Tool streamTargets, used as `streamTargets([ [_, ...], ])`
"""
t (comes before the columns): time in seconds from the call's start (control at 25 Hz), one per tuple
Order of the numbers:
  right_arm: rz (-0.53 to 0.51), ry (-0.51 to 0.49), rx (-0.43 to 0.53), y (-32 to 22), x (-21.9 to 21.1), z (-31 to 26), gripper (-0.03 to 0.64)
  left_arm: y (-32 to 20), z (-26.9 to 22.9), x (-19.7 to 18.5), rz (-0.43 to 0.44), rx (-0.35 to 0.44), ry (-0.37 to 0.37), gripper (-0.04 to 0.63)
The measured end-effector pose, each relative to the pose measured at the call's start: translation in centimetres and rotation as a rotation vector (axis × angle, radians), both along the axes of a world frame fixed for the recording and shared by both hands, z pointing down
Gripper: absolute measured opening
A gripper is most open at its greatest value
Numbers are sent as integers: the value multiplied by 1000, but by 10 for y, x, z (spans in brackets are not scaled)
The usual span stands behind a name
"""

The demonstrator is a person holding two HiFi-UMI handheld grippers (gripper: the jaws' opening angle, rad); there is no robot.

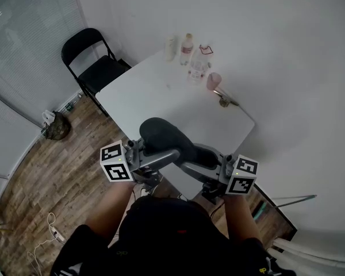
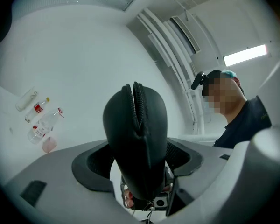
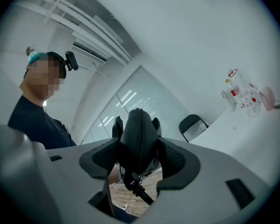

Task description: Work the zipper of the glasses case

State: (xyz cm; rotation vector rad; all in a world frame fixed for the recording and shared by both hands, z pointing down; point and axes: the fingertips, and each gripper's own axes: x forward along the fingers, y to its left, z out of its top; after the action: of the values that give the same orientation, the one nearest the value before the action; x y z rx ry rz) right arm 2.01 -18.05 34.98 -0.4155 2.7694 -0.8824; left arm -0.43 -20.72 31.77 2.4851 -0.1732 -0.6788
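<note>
Left fingers: my left gripper (image 2: 137,162) has its fingers spread wide. The glasses case (image 1: 167,138) fills the gap, and the pads look to press on both of its flanks.
Right fingers: my right gripper (image 3: 139,160) is also wide, with its fingers clamping the other end of the case between the pads.
Case: it is in the air between my two grippers, over the near edge of the table (image 1: 161,91) and close to my body. Nothing is under it for support.
Zipper: the zipper (image 2: 137,107) runs along the top ridge, facing my left camera. I cannot tell how far along it is.
Pull: the zipper pull (image 3: 136,189) dangles free below the case, and no finger is on it.
Risk, drop: to take the pull, one gripper has to let go. The rounded shell would then hang from a single grip and could pivot or slide out, likely onto the wooden floor (image 1: 57,165).
Risk, jam: if I squeeze across the seam, the track may pinch and the slider could stick.
Risk, miss: the pull is small and swings freely. A hasty pinch could close on nothing or knock it aside.
Risk, twist: if my two hands pull unevenly, the case could bend and the teeth could bind.
</note>
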Motion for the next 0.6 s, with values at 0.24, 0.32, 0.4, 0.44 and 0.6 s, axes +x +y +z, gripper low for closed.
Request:
streamTargets([
  [0.24, -50, 108, 11, 7, -3, 16, 275, 1, 9, 10, 25, -27, -17, 322],
  [0.32, -37, 151, 16, 5, -2, 19, 275, -6, 16, 12, 0, -71, -20, 319],
  [0.4, -18, 170, 36, 2, -1, 19, 276, -13, 21, 11, -7, -124, 6, 304],
  [0.44, -6, 170, 54, 0, 0, 17, 276, -15, 21, 10, -9, -143, 20, 299],
  [0.6, 113, 220, 189, -8, 15, 13, 275, -31, 19, 6, -94, -163, 12, 293],
])
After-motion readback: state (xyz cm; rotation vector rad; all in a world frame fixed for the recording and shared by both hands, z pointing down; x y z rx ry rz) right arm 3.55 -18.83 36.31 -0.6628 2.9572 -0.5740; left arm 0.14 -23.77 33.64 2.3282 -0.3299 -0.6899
